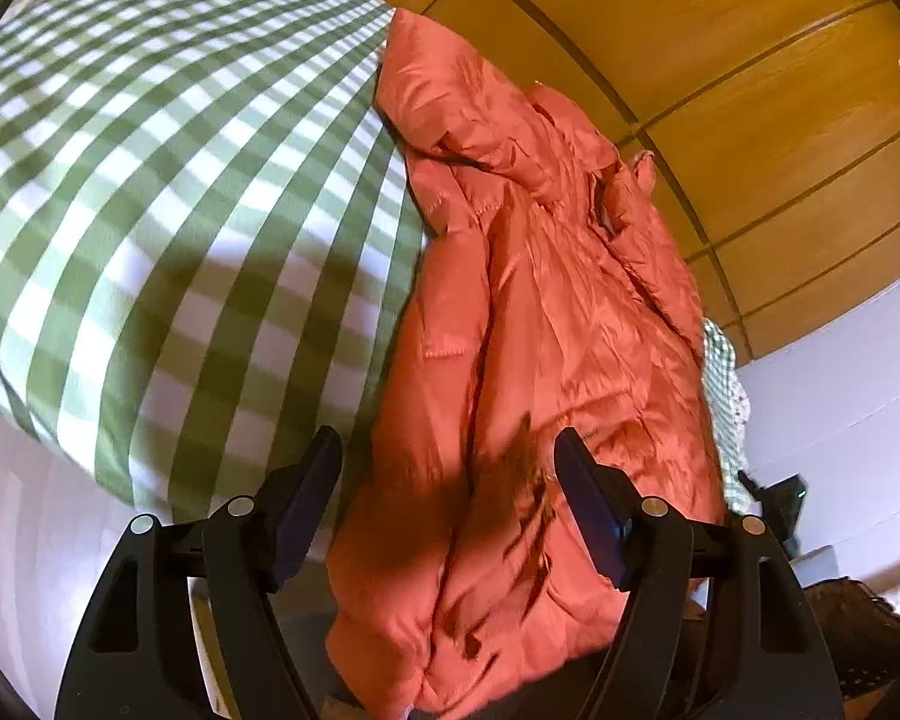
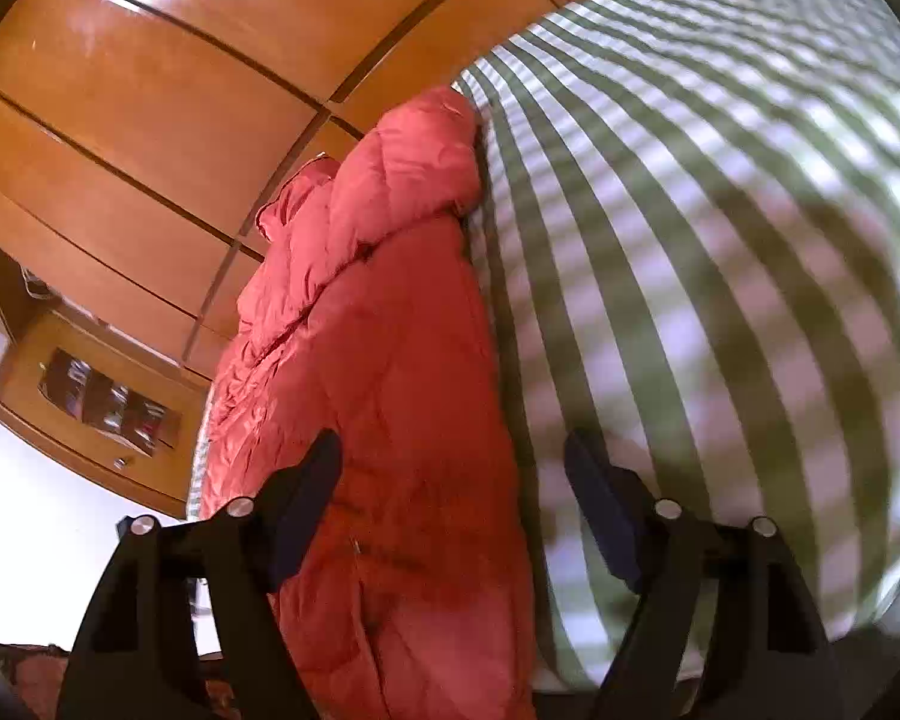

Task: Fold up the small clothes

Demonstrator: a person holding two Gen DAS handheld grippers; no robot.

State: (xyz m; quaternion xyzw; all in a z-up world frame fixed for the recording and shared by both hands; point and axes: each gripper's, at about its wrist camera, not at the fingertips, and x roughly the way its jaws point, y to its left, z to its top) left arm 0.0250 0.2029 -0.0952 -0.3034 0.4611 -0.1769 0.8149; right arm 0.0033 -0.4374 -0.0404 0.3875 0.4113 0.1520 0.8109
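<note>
A puffy orange-red jacket [image 1: 528, 324] lies lengthwise along the edge of a bed covered in green-and-white checked cloth [image 1: 168, 210]. My left gripper [image 1: 450, 468] is open, its fingers apart over the jacket's near end, holding nothing. The jacket also shows in the right wrist view [image 2: 384, 330], folded into a long narrow shape with its hood at the far end. My right gripper [image 2: 453, 468] is open over the jacket's near right edge, where it meets the checked cloth [image 2: 720, 276], and holds nothing.
Wooden wardrobe doors [image 1: 750, 90] stand right behind the bed's edge, also in the right wrist view [image 2: 150, 120]. A wooden unit with small items [image 2: 102, 402] stands at the left. A dark object [image 1: 780, 498] sits by the white wall at the right.
</note>
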